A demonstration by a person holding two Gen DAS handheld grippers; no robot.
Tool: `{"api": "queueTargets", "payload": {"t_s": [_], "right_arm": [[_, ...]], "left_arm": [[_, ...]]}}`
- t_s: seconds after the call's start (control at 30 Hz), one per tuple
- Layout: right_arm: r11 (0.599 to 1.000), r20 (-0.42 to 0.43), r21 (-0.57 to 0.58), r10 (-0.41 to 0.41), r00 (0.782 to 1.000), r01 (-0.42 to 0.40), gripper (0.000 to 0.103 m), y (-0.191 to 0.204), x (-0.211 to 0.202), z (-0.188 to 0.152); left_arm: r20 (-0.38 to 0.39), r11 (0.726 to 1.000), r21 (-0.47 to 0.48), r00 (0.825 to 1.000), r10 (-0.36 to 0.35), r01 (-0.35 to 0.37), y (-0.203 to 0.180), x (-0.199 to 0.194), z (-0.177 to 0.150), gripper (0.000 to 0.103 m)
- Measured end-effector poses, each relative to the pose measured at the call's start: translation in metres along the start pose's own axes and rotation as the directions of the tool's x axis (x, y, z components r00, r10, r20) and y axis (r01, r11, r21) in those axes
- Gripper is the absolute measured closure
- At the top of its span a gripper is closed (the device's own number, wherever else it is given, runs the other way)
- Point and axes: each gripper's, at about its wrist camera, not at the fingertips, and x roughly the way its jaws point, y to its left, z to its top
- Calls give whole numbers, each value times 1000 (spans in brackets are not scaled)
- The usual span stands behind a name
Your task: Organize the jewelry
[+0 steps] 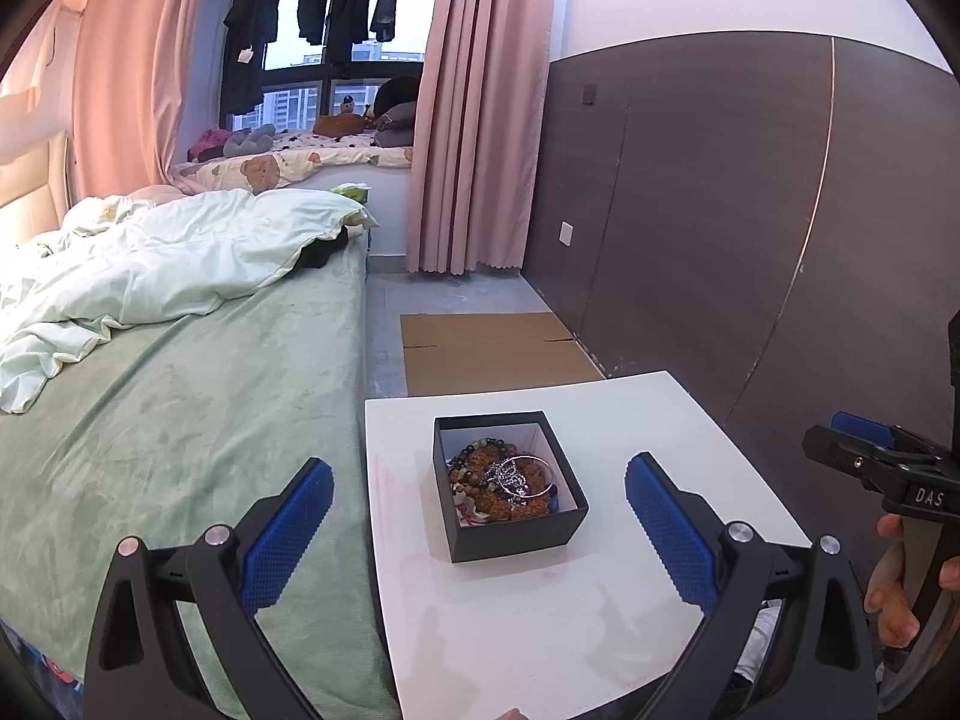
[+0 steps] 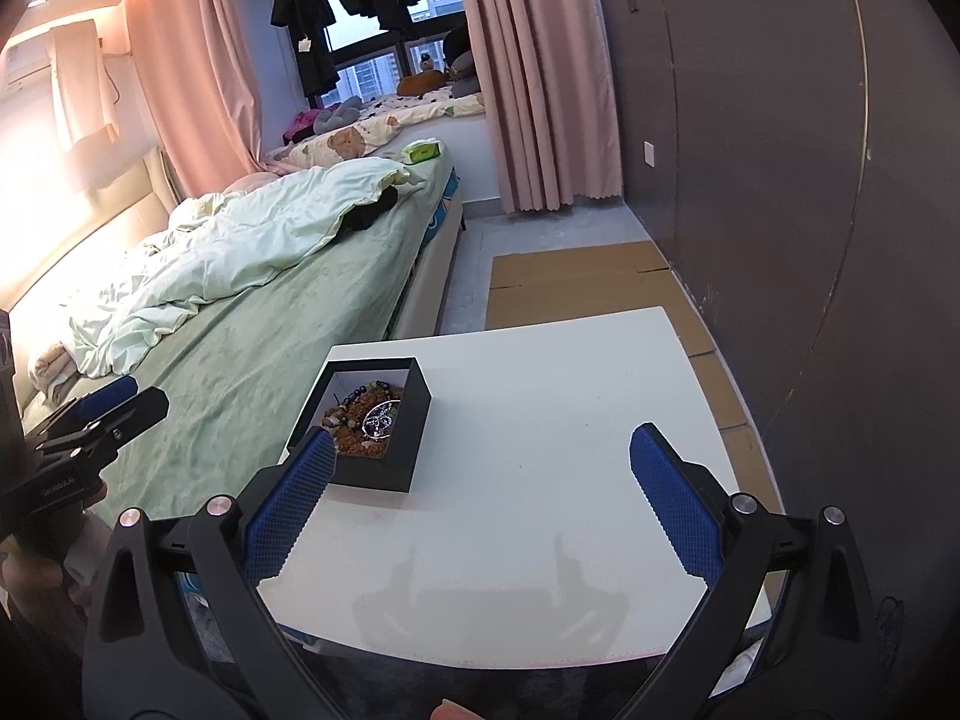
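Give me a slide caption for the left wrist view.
Open left tool hovers before a black box of jewelry on a white table.

Black square box (image 1: pixel 510 483), lid off, white lining, sits upright on the white table, toward its 9 o'clock edge. Inside: tangled heap of brown bead strings (image 1: pixel 501 480), darker beads at 11 o'clock, silver bangle (image 1: pixel 531 477) on top, possibly a chain through it.
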Motion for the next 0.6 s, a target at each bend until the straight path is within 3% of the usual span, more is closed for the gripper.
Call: {"api": "queueTargets", "payload": {"t_s": [0.6], "right_arm": [[1000,0,-4,11,1000,-11,5,1,1,0]], "left_arm": [[11,1000,2,1000,-6,6,-2,-4,2,8]]}}
